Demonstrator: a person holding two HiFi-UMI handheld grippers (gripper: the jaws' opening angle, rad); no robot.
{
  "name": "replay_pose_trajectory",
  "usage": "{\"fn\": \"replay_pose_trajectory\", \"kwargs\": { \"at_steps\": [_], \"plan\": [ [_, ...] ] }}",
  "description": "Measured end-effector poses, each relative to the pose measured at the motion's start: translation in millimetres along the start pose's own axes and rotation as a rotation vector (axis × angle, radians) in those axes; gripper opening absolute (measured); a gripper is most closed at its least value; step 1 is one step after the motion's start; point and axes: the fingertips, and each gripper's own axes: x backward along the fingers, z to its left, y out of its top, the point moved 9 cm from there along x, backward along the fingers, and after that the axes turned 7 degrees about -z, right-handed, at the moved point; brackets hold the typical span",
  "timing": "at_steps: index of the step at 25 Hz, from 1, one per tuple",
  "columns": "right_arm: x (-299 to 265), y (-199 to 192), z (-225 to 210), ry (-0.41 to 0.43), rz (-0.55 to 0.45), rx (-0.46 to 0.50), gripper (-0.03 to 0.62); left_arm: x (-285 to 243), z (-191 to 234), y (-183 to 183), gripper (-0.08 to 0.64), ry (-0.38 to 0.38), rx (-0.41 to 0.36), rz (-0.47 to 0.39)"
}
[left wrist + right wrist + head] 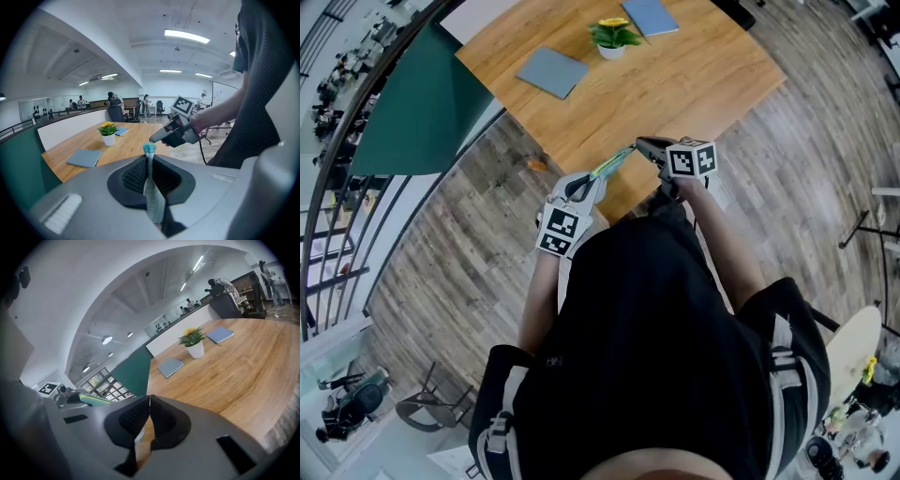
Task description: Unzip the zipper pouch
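**Zipper pouch mid-air.** The zipper pouch (611, 165) hangs above the tabletop (694, 75) edge, one end pinched edge-on in the clamped left claw (149, 158). The right claw (149, 401) is pressed shut with nothing visible between its pads. The pouch's free end lies just to its left. Advisable next: open the right claw, pinch the slider tab, and pull straight away from the left claw with the fabric taut.

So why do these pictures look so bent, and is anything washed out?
Left gripper view: fisheye, black corners, ceiling light blown white. Right gripper view: same curve, table edge bowed, fingers loom large. Head view: milder bend, even light, sharp.
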Motion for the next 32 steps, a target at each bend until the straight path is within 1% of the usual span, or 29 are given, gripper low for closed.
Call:
{"fn": "replay_pose_trajectory", "kwargs": {
  "at_steps": [6, 20, 23, 25, 28, 30, 32],
  "plan": [
    [3.6, -0.6, -1.3, -0.005, -0.003, -0.008, 0.006, 3.6, 1.9, -2.6, 0.014, 0.001, 0.015, -0.004],
    [1.0, -0.8, -4.0, -0.005, -0.001, -0.015, 0.006, 2.6, -0.7, -4.0, 0.014, 0.001, 0.024, 0.007],
    [-0.7, -0.5, -4.6, 0.005, 0.000, -0.017, 0.008, 2.1, -0.6, -2.8, 0.014, 0.003, 0.024, 0.006],
    [-1.5, -0.2, -4.4, 0.014, 0.000, 0.000, 0.009, 2.8, 0.1, -1.6, 0.014, -0.001, 0.016, 0.004],
    [-3.1, 0.5, -2.3, 0.018, 0.004, 0.054, 0.023, 4.6, 3.8, -0.7, 0.014, 0.000, 0.021, -0.005],
    [-4.6, -0.2, -2.7, 0.006, 0.008, 0.085, 0.044, 5.7, 6.5, -1.1, 0.014, 0.010, 0.039, -0.013],
    [-4.5, -0.9, -4.4, -0.003, 0.001, 0.093, 0.068, 6.3, 8.3, -1.6, 0.014, 0.023, 0.048, -0.014]
  ]
}}
